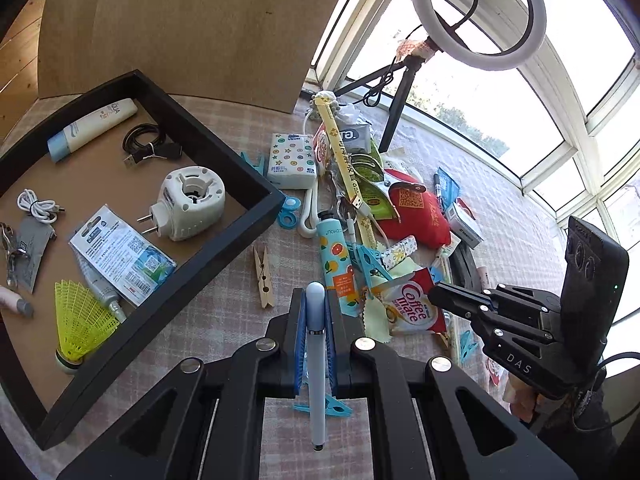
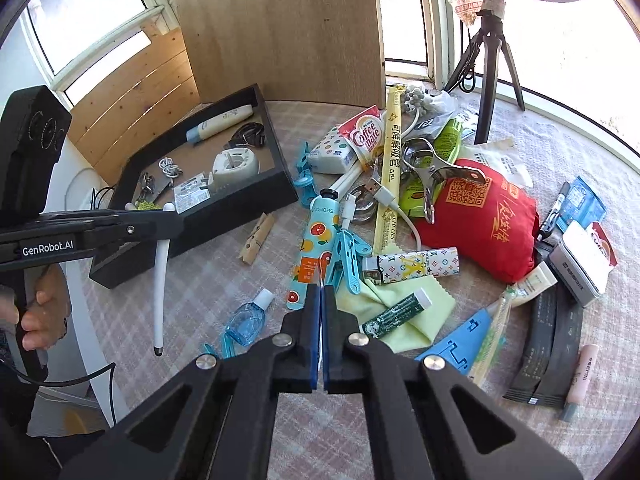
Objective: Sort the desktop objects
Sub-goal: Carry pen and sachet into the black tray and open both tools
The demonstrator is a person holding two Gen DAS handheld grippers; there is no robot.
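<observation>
My left gripper [image 1: 315, 300] is shut on a white stylus pen [image 1: 316, 360] with a blue cap, held above the table; the pen also shows hanging from it in the right wrist view [image 2: 161, 280]. A black tray [image 1: 256, 184] at the left holds a white plug-in device [image 1: 192, 208], a yellow shuttlecock [image 1: 78, 324], cables and tubes. My right gripper [image 2: 321, 292] is shut and empty, just in front of a blue clip [image 2: 346, 258] and an orange-print tube [image 2: 314, 248]. It shows in the left wrist view [image 1: 436, 294] over the Coffee mate packet [image 1: 412, 308].
A pile of clutter fills the table's middle: red pouch [image 2: 488, 220], patterned lighter [image 2: 416, 264], green-label tube [image 2: 396, 312], yellow cloth [image 2: 404, 320], wooden clothespin [image 2: 256, 240], small blue bottle [image 2: 248, 320], tissue pack [image 1: 290, 160]. A ring light tripod [image 2: 492, 60] and wooden board [image 2: 280, 28] stand behind.
</observation>
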